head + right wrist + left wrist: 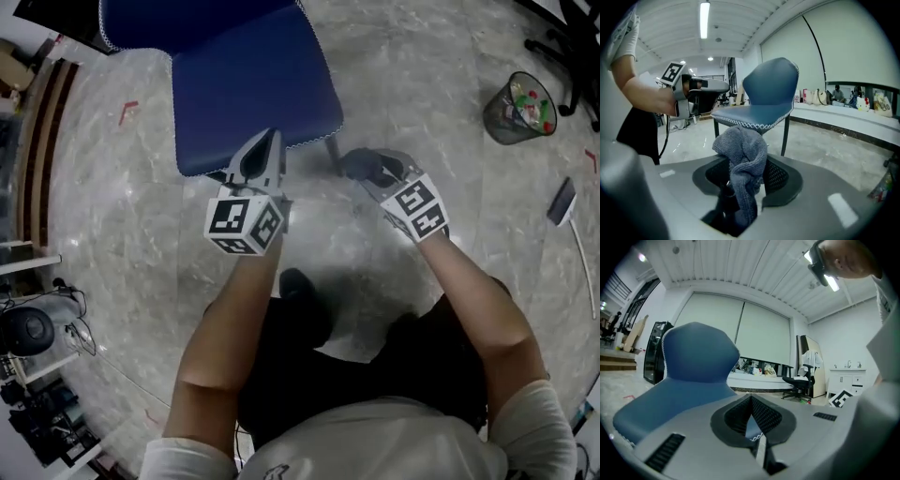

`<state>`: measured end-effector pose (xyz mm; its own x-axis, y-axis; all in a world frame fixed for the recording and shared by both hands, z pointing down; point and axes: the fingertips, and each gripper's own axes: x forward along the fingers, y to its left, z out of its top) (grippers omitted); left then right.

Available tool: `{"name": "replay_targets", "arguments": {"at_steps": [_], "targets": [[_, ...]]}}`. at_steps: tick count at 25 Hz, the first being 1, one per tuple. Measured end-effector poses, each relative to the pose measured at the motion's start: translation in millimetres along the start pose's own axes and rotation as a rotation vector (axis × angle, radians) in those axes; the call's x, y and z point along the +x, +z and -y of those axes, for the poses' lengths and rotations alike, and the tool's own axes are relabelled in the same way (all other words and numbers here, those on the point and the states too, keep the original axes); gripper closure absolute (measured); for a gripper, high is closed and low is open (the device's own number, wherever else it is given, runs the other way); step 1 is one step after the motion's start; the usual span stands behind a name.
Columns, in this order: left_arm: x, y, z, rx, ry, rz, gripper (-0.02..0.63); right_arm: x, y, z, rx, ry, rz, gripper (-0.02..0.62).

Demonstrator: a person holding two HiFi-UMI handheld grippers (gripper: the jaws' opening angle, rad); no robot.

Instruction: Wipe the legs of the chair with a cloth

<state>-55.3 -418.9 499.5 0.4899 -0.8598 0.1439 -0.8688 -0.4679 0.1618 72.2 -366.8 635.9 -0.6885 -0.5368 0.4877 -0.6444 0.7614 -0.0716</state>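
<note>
The blue chair (pixel 253 84) stands in front of me on the marble floor, and its dark front leg (pixel 333 155) drops from the seat's right corner. My right gripper (pixel 375 173) is shut on a grey cloth (pixel 364 166) just right of that leg. In the right gripper view the cloth (pixel 743 154) bunches up between the jaws of the right gripper (pixel 747 171), with the chair (pixel 764 108) and its leg (pixel 785 136) a short way beyond. My left gripper (pixel 269 150) is shut and empty, its tips at the seat's front edge. The left gripper (pixel 751 404) view shows the chair (pixel 689 376) close ahead.
A wire-mesh waste bin (pixel 518 108) stands at the right, with an office chair's base (pixel 562 47) behind it and a flat dark object (pixel 562 202) on the floor. Shelves with equipment (pixel 37 328) line the left edge. My shoe (pixel 298 281) rests below the grippers.
</note>
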Motion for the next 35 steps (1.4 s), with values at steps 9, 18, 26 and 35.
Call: {"name": "replay_targets", "arguments": {"at_steps": [9, 18, 26, 35], "targets": [[18, -66, -45, -0.016, 0.075, -0.14, 0.6, 91, 2, 34, 0.084, -0.086, 0.037, 0.419], [20, -82, -46, -0.037, 0.084, -0.139, 0.601, 130, -74, 43, 0.087, -0.072, -0.026, 0.43], [21, -81, -51, -0.067, 0.048, -0.14, 0.601, 196, -203, 53, 0.159, -0.082, -0.308, 0.433], [19, -84, -48, -0.03, 0.003, -0.149, 0.601, 198, -212, 43, 0.146, -0.073, -0.367, 0.436]]}}
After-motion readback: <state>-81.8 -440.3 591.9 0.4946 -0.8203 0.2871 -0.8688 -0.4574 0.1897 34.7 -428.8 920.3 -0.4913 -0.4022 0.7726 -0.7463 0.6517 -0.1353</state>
